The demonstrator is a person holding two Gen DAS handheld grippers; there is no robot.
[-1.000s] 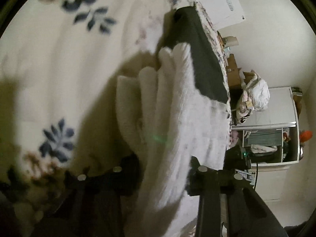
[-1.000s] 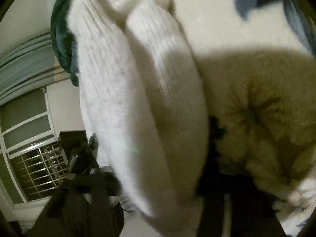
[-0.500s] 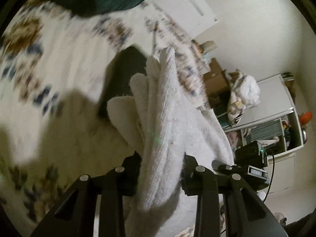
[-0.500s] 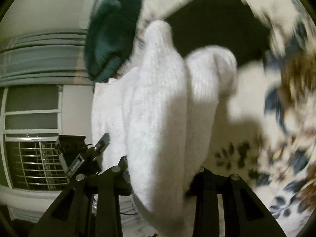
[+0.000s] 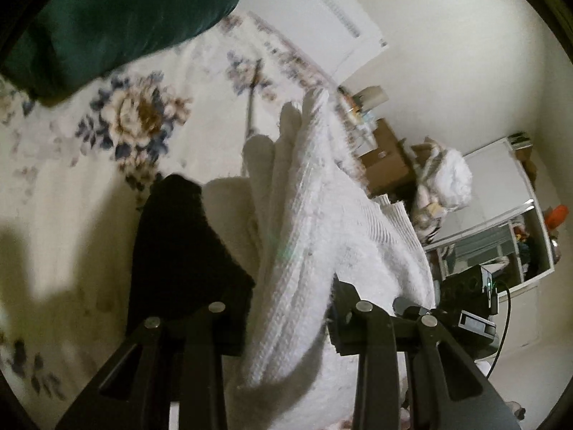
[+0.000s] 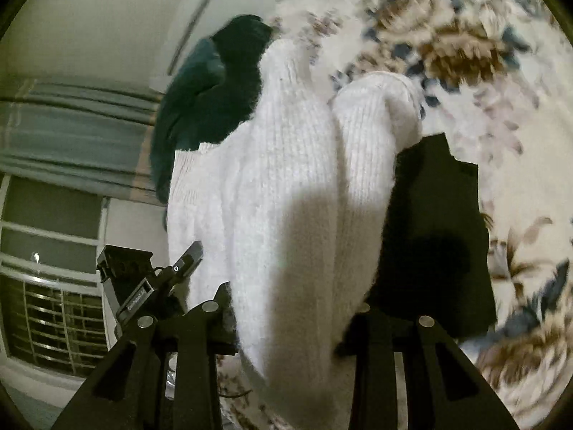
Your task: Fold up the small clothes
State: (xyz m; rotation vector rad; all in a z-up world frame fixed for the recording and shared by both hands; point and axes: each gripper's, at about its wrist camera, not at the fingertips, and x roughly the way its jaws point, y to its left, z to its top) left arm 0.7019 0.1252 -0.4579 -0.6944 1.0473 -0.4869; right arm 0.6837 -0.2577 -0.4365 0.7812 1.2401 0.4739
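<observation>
A white knit garment (image 5: 308, 236) hangs bunched between the fingers of my left gripper (image 5: 286, 326), which is shut on it. The same white knit (image 6: 293, 215) fills the jaws of my right gripper (image 6: 290, 326), also shut on it. Both hold it lifted above a floral bedspread (image 5: 107, 136). A black folded cloth (image 5: 179, 251) lies on the bedspread just under the garment; it also shows in the right wrist view (image 6: 437, 243). Each gripper's camera unit shows in the other's view.
A dark green pillow (image 5: 107, 25) lies at the bed's far side and shows in the right wrist view (image 6: 193, 107). Beyond the bed edge are cardboard boxes (image 5: 386, 161), a white cabinet (image 5: 501, 222) and a barred window (image 6: 46, 308).
Both grippers have lifted the white garment up off the bedspread and swung it. The black cloth has come into view beneath it, and more of the room shows.
</observation>
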